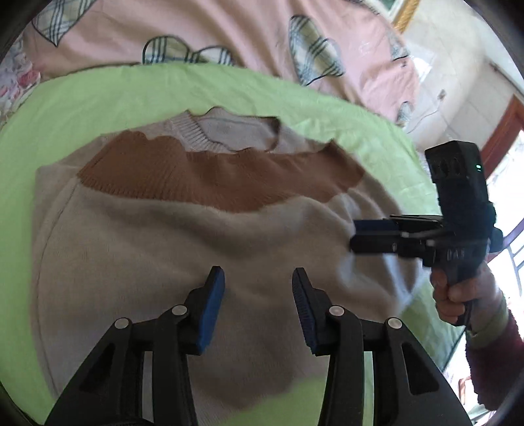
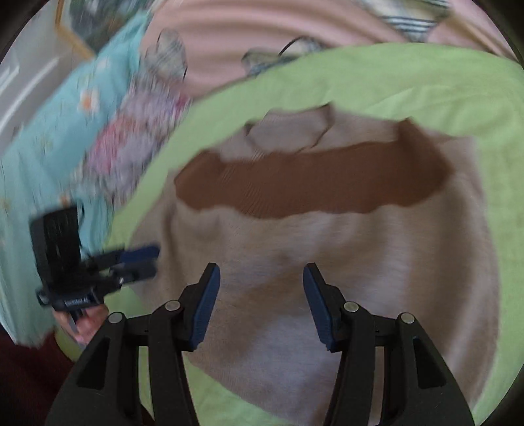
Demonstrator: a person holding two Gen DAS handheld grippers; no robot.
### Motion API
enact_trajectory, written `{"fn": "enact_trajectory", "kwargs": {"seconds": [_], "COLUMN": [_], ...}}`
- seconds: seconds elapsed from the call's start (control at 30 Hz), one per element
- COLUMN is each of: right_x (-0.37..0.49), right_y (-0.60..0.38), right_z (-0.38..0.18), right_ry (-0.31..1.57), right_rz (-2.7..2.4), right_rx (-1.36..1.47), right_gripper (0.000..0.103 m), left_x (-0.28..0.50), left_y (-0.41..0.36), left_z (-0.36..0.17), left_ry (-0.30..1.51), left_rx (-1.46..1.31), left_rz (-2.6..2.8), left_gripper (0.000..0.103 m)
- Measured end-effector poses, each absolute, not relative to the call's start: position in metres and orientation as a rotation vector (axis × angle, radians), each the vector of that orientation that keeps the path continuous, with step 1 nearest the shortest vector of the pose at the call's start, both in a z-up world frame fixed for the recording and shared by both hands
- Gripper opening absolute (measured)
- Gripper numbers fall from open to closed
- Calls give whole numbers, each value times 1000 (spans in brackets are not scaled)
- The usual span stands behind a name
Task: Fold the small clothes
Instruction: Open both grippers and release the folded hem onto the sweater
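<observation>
Bedding fills both views: a lime-green sheet point(image 1: 108, 95) is spread over a pink bedcover point(image 1: 235, 29) printed with plaid shapes. Nearest the left camera, the left tool point(image 1: 258, 288) hangs released, its blue pads set wide apart above the near half of a beige sweater point(image 1: 163, 249), gripping nothing. From the right camera, the right tool point(image 2: 261, 285) is likewise released, pads well apart over the near part of the same sweater point(image 2: 360, 249). The sweater lies flat in the middle of the green sheet, neckline toward the far edge. Its brown ribbed band point(image 1: 222, 177) lies across the chest just below the collar point(image 1: 229, 131), so the garment looks folded up on itself, though blur makes that hard to confirm. In the left view the right tool point(image 1: 355, 234) shows side-on at the sweater's right edge, with the person's right hand point(image 1: 458, 291) on its grip. Far left in the right view, a blurred turquoise floral cloth point(image 2: 65, 137) lies beyond the sheet's edge.
</observation>
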State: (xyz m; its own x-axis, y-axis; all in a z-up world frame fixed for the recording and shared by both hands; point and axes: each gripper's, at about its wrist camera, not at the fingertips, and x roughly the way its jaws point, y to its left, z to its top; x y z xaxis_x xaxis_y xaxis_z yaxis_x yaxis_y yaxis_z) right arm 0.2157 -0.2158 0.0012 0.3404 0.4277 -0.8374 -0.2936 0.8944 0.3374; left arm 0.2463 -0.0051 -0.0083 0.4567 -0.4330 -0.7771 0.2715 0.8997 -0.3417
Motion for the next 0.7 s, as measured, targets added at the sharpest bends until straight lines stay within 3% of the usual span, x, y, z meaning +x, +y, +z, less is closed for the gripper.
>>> {"fn": "enact_trajectory", "kwargs": {"seconds": [0.07,0.33,0.4,0.53,0.7], "right_x": [244,328,323,281,217], "right_y": [-206,-289,-316,-318,-304], "right_z": [-14,-8,-5,16,25], "right_ry": [1191,1077,1033,959,939], "right_rz": [455,78,68,102,171], "right_rx": [86,216,359,401,427], "right_gripper": [55,52,48,51,54], "left_x": [278,337,326,267,186], "left_y": [3,96,108,109,104], "left_z": [-19,-32,-27,-7,2], "left_ry": [1049,1012,995,946,931], "left_rx": [-185,-382,-410,-404,-466], "left_rz": [-406,-200,-167,-154,-219], "left_gripper": [31,11,12,29,33]}}
